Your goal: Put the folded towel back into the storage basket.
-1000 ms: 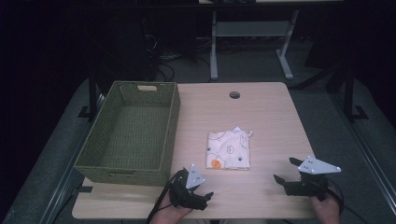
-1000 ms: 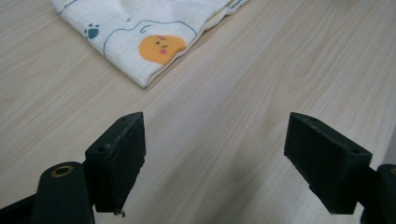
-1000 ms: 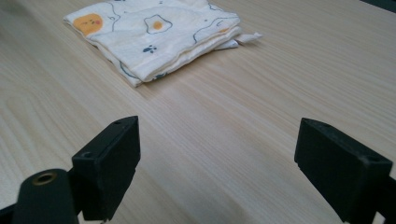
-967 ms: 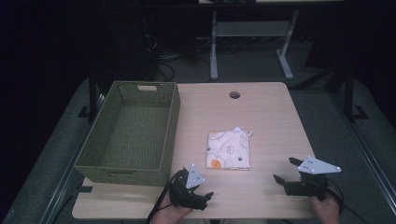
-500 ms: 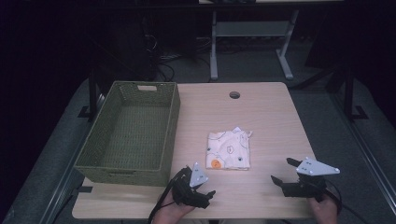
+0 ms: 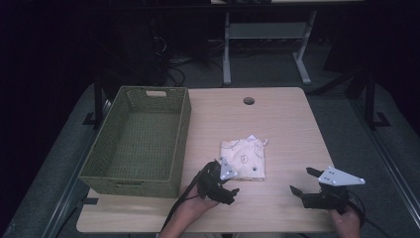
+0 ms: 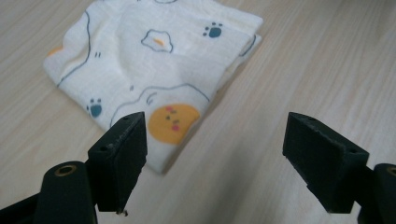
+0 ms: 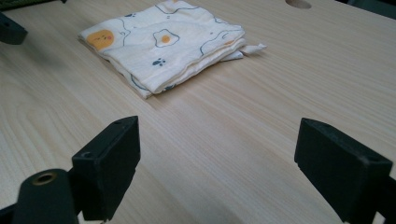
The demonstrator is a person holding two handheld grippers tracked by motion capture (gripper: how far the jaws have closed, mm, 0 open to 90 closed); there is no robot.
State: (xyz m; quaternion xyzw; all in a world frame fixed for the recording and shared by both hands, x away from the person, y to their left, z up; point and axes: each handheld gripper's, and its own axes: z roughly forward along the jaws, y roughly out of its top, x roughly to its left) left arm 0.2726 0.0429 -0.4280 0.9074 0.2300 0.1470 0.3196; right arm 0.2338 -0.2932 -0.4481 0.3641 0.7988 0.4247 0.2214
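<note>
Two grippers sit at the near edge of the table (image 6: 287,124), both with jaws spread wide and nothing between them. The left gripper (image 6: 224,187) hovers just beside the near-left corner of the cloth (image 6: 245,158); in the left gripper view the cloth (image 7: 154,70) lies at about 11 o'clock from the jaws, with its nearest corner just ahead of the left jaw. The right gripper (image 6: 303,182) is well apart from the cloth, out at roughly 4 o'clock from it, and in the right gripper view the cloth (image 8: 163,44) sits up at 11 o'clock with bare wood in between.

The cloth is folded into a rough square near the middle of the table, a bit toward the near side. It's cream with little cartoon prints: fried eggs, blue paw prints, an orange round face with pink cheeks. No writing or labels that I can read on it.

Around it: a green woven basket (image 6: 99,163) takes up the left side of the table, at 9 o'clock from the cloth and apart from it. A round cable hole (image 6: 248,100) sits at the far edge, around 12 o'clock. Nothing lies between either gripper and the cloth. Behind the table it's dark, with a white desk frame (image 6: 267,44) and some cables on the floor.
</note>
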